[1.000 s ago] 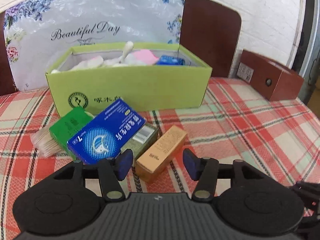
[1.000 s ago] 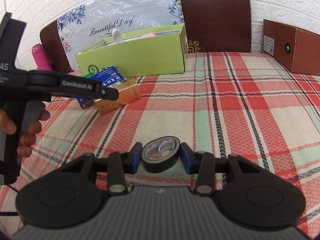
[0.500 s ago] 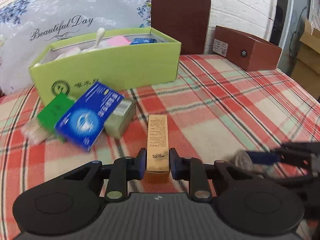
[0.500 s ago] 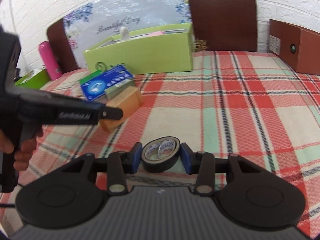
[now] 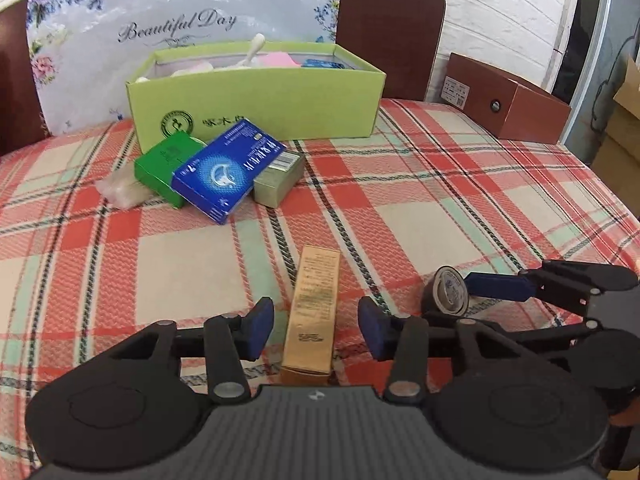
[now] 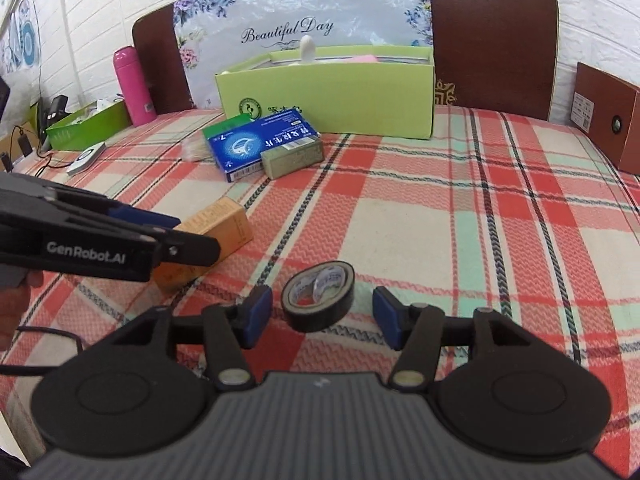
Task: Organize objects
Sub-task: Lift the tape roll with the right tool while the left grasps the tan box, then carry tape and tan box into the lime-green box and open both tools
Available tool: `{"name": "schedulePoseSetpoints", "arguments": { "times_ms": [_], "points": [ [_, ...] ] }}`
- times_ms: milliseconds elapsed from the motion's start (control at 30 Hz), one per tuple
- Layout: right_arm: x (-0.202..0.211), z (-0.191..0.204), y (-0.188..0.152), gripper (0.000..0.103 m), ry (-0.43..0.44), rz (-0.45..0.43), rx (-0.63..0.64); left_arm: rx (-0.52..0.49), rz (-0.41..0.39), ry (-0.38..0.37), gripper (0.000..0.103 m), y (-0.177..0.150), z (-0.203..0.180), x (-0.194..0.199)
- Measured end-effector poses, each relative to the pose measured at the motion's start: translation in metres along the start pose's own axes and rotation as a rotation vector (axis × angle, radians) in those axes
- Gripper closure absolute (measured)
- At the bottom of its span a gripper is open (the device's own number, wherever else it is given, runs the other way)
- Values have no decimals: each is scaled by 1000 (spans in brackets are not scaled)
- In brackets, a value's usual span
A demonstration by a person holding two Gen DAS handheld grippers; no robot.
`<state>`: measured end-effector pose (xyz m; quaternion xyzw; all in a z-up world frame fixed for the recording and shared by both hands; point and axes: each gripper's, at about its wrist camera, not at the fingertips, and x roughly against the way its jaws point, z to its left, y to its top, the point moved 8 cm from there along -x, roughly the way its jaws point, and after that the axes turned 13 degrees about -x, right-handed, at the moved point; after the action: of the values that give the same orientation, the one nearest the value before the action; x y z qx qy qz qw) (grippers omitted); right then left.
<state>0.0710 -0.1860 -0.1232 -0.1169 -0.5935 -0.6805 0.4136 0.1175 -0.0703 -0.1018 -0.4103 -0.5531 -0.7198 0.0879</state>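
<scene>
Both grippers are letting go vs half a sec ago. Left gripper (image 5: pixel 316 330) was clamped on the gold box (image 5: pixel 314 312); now jaws opening, pads clear, box lying on the plaid cloth (image 5: pixel 420 208) between them. Right gripper (image 6: pixel 320 316) likewise opening off the black tape roll (image 6: pixel 319 296), which rests on cloth between its pads.

Home — plaid tablecloth (image 5: pixel 420 216), chair (image 6: pixel 492 32)
</scene>
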Motion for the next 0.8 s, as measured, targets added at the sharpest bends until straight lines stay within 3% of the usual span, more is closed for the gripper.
{"name": "schedulePoseSetpoints", "arguments": {
  "times_ms": [133, 233, 300, 567, 800],
  "points": [
    [-6, 4, 0, 49, -9, 3, 12, 9, 31, 24, 55, -3, 1, -7],
    [-9, 8, 1, 58, -10, 2, 23, 17, 34, 21, 56, -4, 2, -8],
    [-10, 9, 1, 65, -21, 0, 33, 23, 42, 11, 74, -4, 3, -10],
    [-7, 14, 7, 65, 7, -1, 26, 36, 41, 6, 78, -2, 5, -6],
    [1, 26, 38, 65, 44, -61, 55, 46, -11, 24, 78, 17, 20, 7]
  ]
}}
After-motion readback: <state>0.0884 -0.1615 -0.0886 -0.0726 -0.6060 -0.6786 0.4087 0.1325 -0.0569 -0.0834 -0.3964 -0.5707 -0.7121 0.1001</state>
